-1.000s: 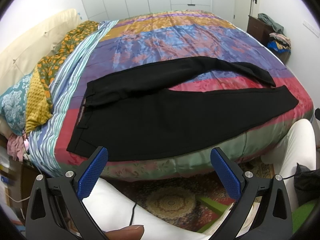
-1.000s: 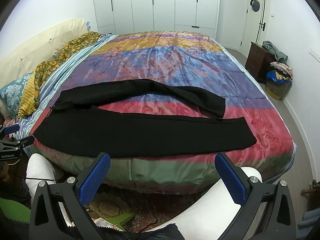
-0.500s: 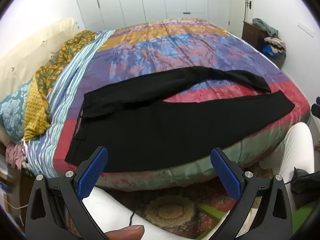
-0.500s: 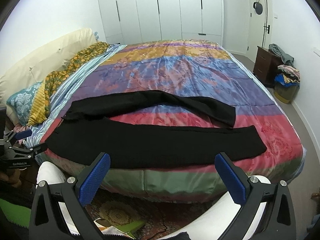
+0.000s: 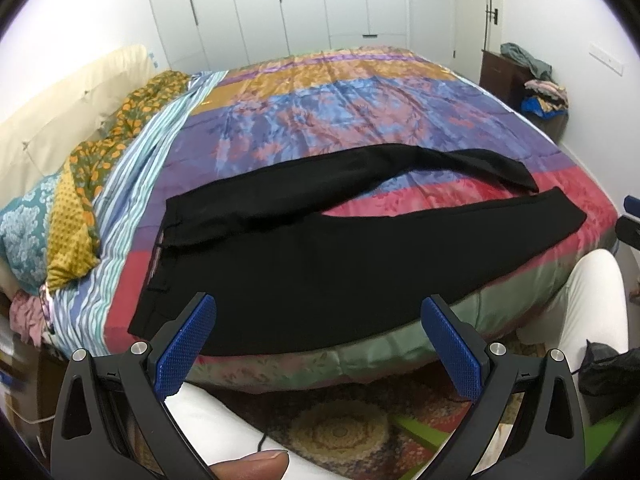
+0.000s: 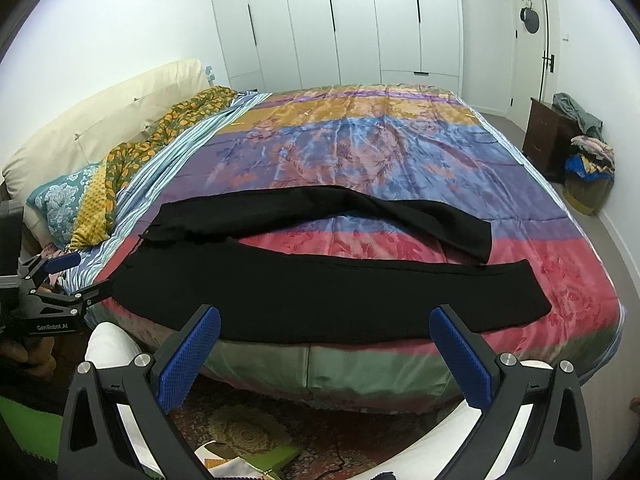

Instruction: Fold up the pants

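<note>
Black pants [image 5: 340, 264] lie spread flat on the bed's colourful cover, waistband to the left, both legs running right and splayed apart; they also show in the right wrist view [image 6: 320, 292]. The near leg lies along the bed's front edge, the far leg curves away. My left gripper [image 5: 318, 346] is open and empty, held short of the bed's front edge near the waist end. My right gripper [image 6: 324, 354] is open and empty, held short of the front edge by the near leg. The left gripper [image 6: 60, 276] shows at the left of the right wrist view.
The bed [image 6: 360, 140] has pillows [image 5: 24, 232] and a yellow patterned cloth [image 5: 80, 200] at its left end. A dark nightstand with piled clothes [image 6: 576, 148] stands at the right wall. A patterned rug [image 5: 340, 432] lies on the floor below. White wardrobes line the back wall.
Both grippers have risen and tilted upward, so the bed sits lower in both views and more of the wardrobes shows. The pants have not moved. Both grippers stayed open.
</note>
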Tool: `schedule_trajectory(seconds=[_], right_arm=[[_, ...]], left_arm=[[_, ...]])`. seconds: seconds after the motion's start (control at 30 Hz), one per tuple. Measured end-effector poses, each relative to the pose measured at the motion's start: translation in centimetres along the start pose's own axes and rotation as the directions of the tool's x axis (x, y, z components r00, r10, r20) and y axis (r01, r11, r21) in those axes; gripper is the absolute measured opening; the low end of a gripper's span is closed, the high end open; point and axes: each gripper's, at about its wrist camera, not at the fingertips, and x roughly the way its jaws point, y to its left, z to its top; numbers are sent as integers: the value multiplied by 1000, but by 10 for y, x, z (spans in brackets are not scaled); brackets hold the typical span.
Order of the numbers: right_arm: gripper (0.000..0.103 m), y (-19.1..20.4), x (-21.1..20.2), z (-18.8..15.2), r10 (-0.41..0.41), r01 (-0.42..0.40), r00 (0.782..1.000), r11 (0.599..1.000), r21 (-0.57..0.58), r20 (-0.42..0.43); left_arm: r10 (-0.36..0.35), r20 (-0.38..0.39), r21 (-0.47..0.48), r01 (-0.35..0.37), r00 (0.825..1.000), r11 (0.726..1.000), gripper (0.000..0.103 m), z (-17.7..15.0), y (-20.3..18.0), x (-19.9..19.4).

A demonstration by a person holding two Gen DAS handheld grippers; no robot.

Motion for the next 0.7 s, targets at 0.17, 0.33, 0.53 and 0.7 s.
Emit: schedule_trajectory(seconds=[0.17, 0.33, 0.53, 0.7], right_arm=[[103, 6, 0, 0, 14, -14, 1000, 1000, -23, 5], [103, 3, 1, -1, 13, -12, 1000, 1000, -14, 4], [103, -1, 5, -2, 15, -16, 1000, 1000, -20, -4], [103, -50, 52, 20, -150, 166, 985, 964, -207, 90]], left_arm=[[-2, 6, 8, 2, 1000, 1000, 102, 0, -4, 1], [-1, 7, 8, 1, 1000, 1000, 102, 0, -5, 0], [2, 7, 8, -2, 1000, 1000, 102, 0, -5, 1], [10, -23, -10, -10, 1000, 1000, 102, 0, -2, 13]])
